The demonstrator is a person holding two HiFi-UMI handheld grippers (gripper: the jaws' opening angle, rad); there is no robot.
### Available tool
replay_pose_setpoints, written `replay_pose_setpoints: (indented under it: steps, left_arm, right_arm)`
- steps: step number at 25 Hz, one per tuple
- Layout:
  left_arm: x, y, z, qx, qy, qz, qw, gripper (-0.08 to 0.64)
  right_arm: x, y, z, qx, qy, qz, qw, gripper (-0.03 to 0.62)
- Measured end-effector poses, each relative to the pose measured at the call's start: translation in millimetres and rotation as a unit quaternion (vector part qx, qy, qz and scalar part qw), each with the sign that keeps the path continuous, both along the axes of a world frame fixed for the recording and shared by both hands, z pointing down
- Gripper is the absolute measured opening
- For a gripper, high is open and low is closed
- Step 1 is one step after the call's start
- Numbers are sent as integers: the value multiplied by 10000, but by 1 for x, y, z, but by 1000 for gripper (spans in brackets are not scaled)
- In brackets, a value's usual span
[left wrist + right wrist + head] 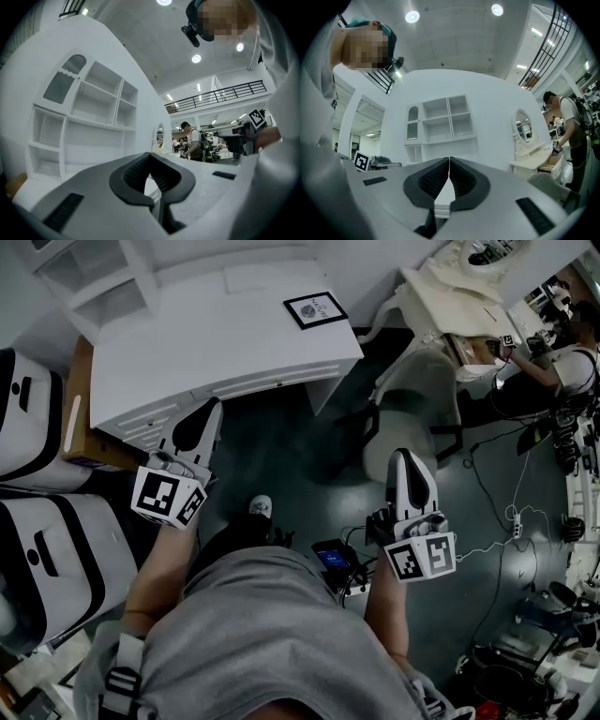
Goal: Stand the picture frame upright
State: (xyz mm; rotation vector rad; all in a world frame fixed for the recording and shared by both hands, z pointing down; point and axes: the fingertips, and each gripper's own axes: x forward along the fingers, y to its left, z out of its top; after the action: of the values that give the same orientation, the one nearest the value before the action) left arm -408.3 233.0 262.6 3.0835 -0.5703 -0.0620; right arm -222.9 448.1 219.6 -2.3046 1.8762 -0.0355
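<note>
Frame (315, 309) lies flat at the desk's (187, 343) far corner. Left tool (208, 413) and right tool (405, 460) are closed and empty; left is nearer.

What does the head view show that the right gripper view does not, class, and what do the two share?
Only the head view: the black-framed picture frame lying flat on the white desk, and the left tool. Only the right gripper view: round ceiling lights and a black railing. Both: the shut right tool and the cream dressing table.
</note>
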Motion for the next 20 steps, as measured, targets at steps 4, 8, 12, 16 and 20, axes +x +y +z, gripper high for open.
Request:
replay_pose_setpoints:
  steps: [4, 8, 12, 16, 20]
  left_arm:
    - [27, -41, 11, -71, -49, -24, 10000, 6]
    - [41, -65, 16, -112, -53, -19, 9999, 6]
    - [49, -81, 19, -168, -66, -24, 9998, 6]
    - [55, -93, 22, -228, -107, -60, 9997, 6]
    - [58, -99, 31, -303, -198, -107, 9993, 6]
  right_arm:
    - [29, -46, 9, -29, -50, -35, 10000, 28]
    - [42, -72, 11, -41, -74, -59, 9999, 29]
    - [52, -88, 15, -91, -129, -27, 9999, 29]
    - [61, -97, 18, -161, -203, -9, 9997, 29]
    - [72, -106, 25, -205, -276, -40, 9994, 29]
